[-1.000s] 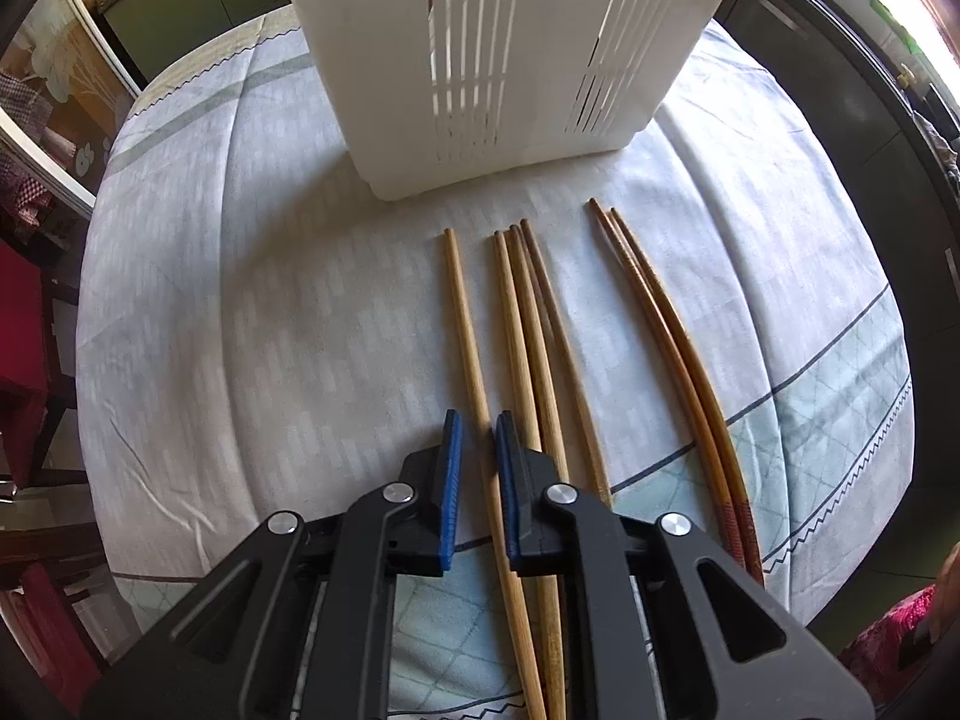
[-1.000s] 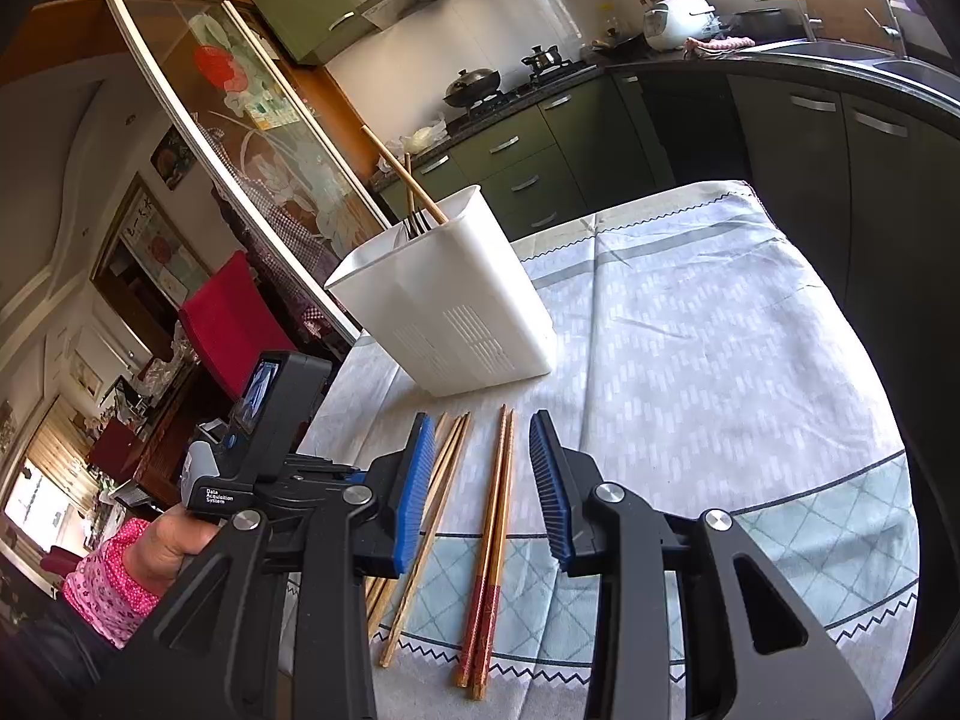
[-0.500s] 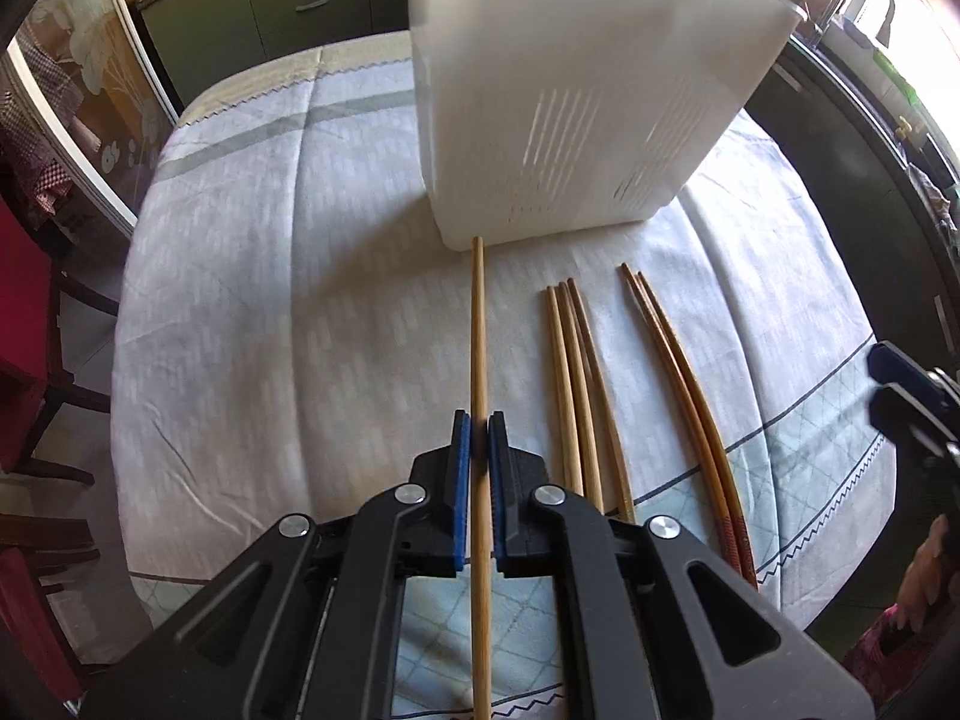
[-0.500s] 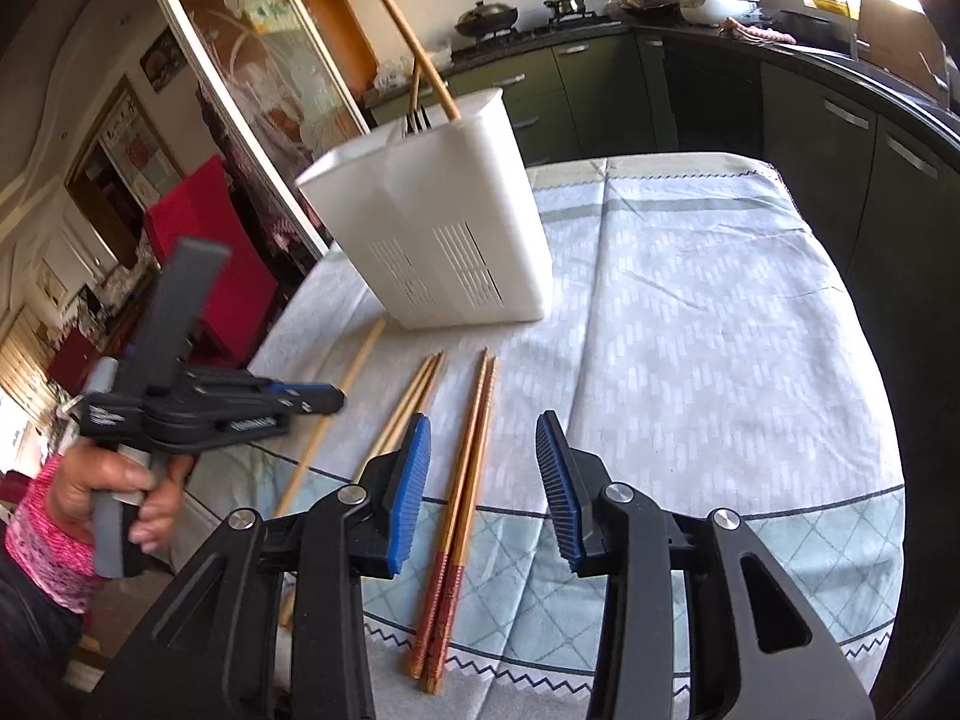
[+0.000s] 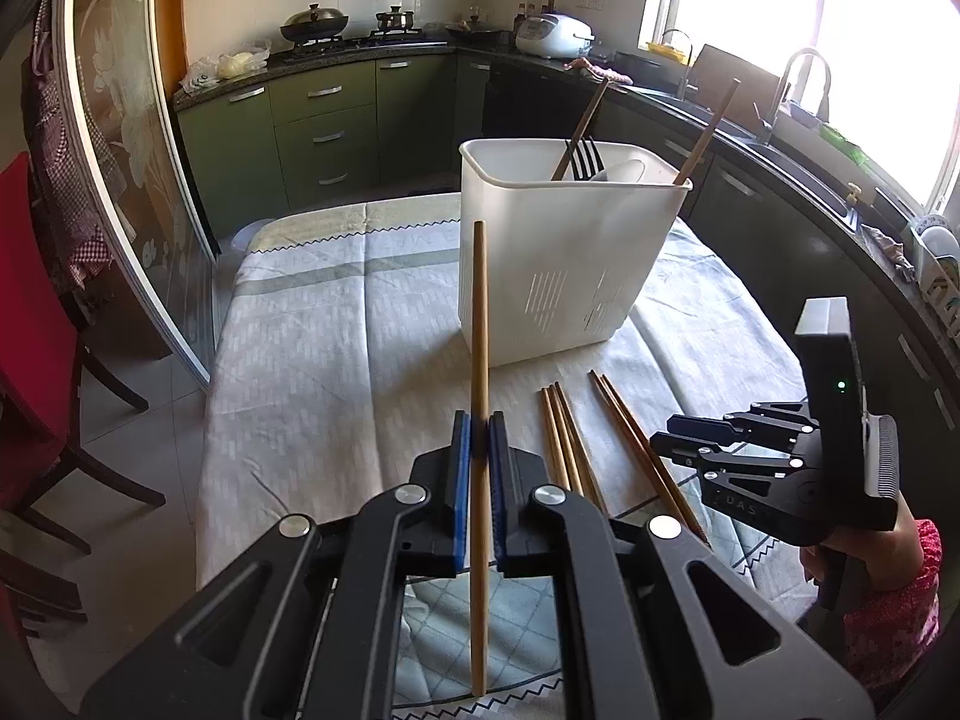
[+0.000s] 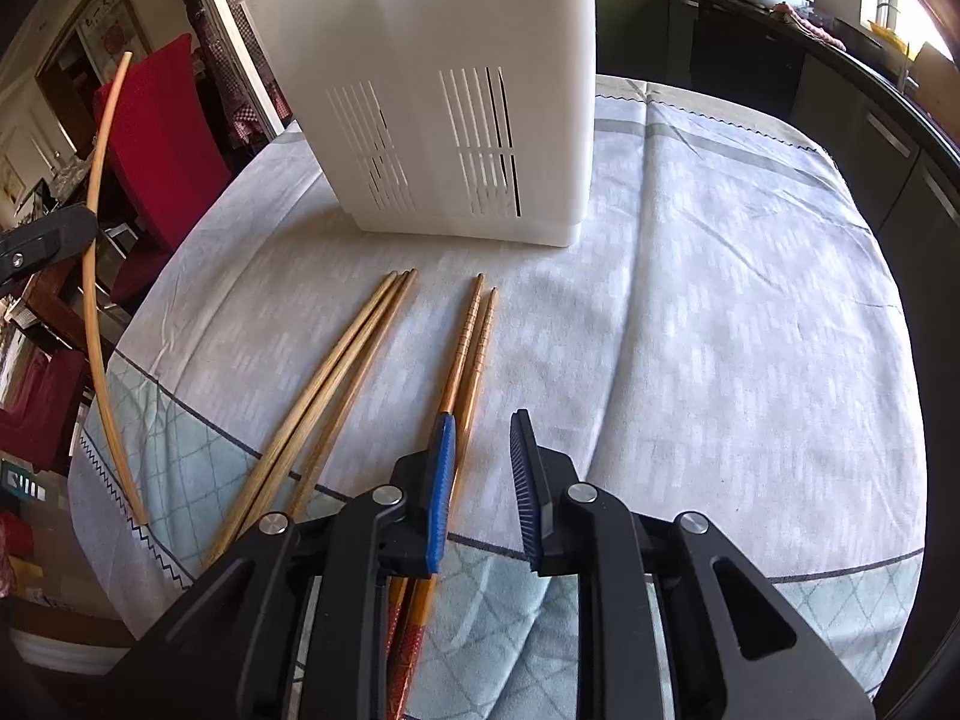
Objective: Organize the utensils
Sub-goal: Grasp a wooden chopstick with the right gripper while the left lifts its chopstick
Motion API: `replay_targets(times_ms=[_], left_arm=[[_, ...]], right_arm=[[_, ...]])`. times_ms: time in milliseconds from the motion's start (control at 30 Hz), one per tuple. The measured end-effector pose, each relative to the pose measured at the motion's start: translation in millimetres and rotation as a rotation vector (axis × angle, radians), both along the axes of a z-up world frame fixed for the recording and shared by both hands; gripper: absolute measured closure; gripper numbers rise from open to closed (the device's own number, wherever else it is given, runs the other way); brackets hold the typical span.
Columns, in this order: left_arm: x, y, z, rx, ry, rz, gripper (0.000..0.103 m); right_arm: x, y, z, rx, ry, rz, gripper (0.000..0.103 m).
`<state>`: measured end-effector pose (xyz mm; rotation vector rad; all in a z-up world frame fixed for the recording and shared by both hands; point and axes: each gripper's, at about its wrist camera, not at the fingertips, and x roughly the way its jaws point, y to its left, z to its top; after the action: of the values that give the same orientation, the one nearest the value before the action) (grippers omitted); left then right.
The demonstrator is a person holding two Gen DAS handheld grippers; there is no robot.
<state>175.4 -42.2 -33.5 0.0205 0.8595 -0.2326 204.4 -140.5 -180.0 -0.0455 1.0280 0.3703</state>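
Since one second ago, in the left wrist view, the left gripper [image 5: 479,450] has closed on one light chopstick [image 5: 479,348] and lifted it off the counter [image 5: 336,360]; before, its fingers stood apart over the lying sticks. Now the blue fingers [image 5: 461,480] press the stick about at its middle. Its long axis runs forward along the fingers, and its far tip points toward the white basket [image 5: 558,276], which stands just ahead and a little to the right. A fork [image 5: 585,159] and two sticks already stand inside. The right gripper [image 5: 708,450] shows at the right edge, low over the counter.

From the right wrist view, this gripper [image 6: 480,468] has come down from high above to just over the reddish pair of chopsticks [image 6: 474,336]. Its fingers [image 6: 441,468] are closing and are narrow, but nothing is pressed yet: the pair lies under the left finger, not in the gap. The pair's long axis runs nearly along the fingers, toward the basket. Three light chopsticks [image 6: 342,372] lie just beside, to the left. I judge the gripper must shift slightly left before it can grasp.
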Motion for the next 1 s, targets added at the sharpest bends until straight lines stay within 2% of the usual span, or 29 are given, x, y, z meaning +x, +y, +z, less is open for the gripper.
replay_targets(times_ms=[400,467,533,667,800,1000], left_arm=[[-11.6,0.9,2.3,-0.008,-0.018,-0.021,0.097],[-12.4,1.0,2.2,-0.008,-0.019,-0.021,0.097],[-12.5,1.5,3.0,-0.011,-0.02,-0.022,0.097],[-15.0,4.1,4.8,-0.016,-0.026,-0.02,0.097],[-17.0,8.0,9.4,-0.019,-0.035,-0.013,0.097],[-23.6,11.4,23.6,-0.026,-0.064,-0.015,0.097]], right_arm=[[14.8,26.1,-3.9,-0.094,0.025,0.013,0.086],[23.5,29.3,-4.3,-0.094,0.03,0.011,0.088],[29.2,32.5,-4.6,-0.098,0.03,0.011,0.094],[30.7,29.3,-3.0,-0.071,0.023,0.0,0.096],[20.0,16.2,16.1,0.015,-0.029,-0.015,0.096],[-13.4,-6.2,74.2,0.128,-0.171,-0.027,0.096]])
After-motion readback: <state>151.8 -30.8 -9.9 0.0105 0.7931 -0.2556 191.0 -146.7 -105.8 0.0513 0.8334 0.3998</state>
